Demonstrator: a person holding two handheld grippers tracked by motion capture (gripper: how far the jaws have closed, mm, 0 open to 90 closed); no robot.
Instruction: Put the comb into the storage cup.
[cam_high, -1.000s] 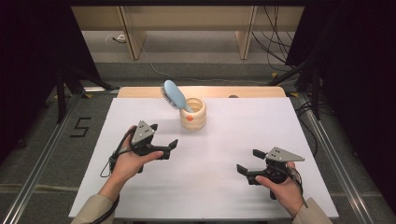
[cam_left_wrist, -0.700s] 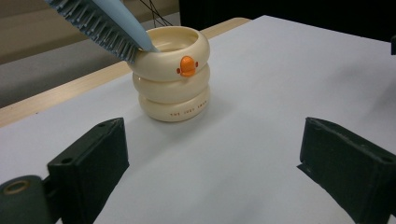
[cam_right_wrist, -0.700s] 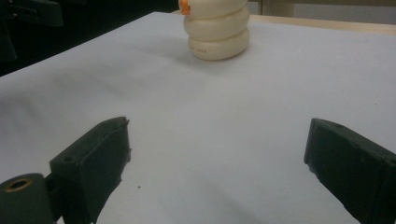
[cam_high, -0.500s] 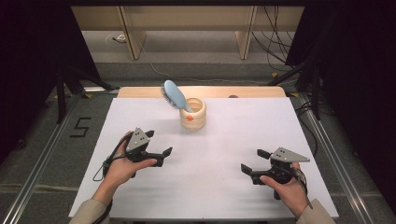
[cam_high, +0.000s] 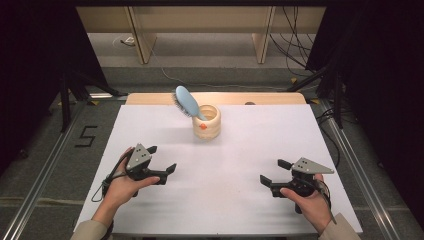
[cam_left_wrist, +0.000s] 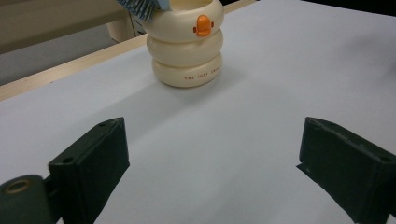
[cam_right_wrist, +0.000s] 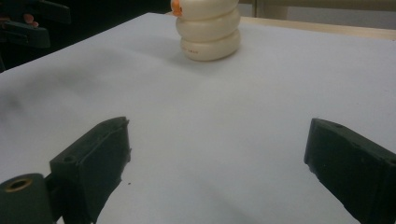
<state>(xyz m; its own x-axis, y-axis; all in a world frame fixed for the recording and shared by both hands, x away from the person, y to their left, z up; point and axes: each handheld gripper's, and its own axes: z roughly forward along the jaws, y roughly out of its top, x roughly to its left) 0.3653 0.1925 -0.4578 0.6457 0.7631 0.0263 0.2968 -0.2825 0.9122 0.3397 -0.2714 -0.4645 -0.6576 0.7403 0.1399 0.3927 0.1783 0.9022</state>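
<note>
We had our left gripper (cam_high: 162, 159) low over the near left of the white counter (cam_high: 240, 150), its jaws spread wide with nothing between them; in the left gripper view only bare counter lay between the two black jaws. Farther off, toward the far middle, stood the cream, ring-stacked plastic cup with an orange duck bill (cam_high: 206, 121), and the pale blue oval hairbrush (cam_high: 186, 101) sat in it handle-down, its head leaning out to the far left over the rim. In the left gripper view the cup (cam_left_wrist: 187, 44) stood well ahead of the jaws, and a corner of the brush's bristles (cam_left_wrist: 139, 7) showed at its rim. On the near right our right gripper (cam_high: 274, 172) hovered just above the counter, jaws likewise wide and empty, the cup (cam_right_wrist: 210, 28) well apart from it.

We judged the work to be at one of its ends: the brush rested in the cup, neither gripper touched either thing, and both were well short of them.
</note>
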